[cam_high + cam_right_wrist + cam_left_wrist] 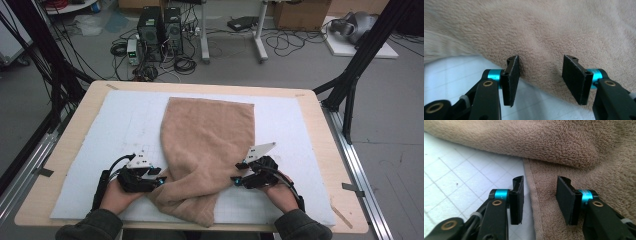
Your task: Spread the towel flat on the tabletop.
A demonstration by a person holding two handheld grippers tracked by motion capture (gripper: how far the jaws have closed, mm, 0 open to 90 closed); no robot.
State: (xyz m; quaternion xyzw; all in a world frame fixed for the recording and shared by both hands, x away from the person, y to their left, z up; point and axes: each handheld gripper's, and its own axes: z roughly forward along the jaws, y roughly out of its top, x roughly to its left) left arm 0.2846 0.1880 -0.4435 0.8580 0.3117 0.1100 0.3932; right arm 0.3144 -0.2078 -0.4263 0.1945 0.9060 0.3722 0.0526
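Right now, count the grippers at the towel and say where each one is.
2. The left gripper is at the towel's near left edge; the right gripper is at its near right edge.

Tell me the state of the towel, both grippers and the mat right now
Towel: far part flat, near end bunched and folded.
Left gripper: open, hemmed towel edge between its jaws.
Right gripper: open, jaws astride the towel edge.
Mat: flat, under the towel.

both forearms come in from the near edge, each hand wrapped round its tool. the left gripper (161,181) points inward to the right, jaws apart. the right gripper (237,175) points inward to the left, jaws likewise parted
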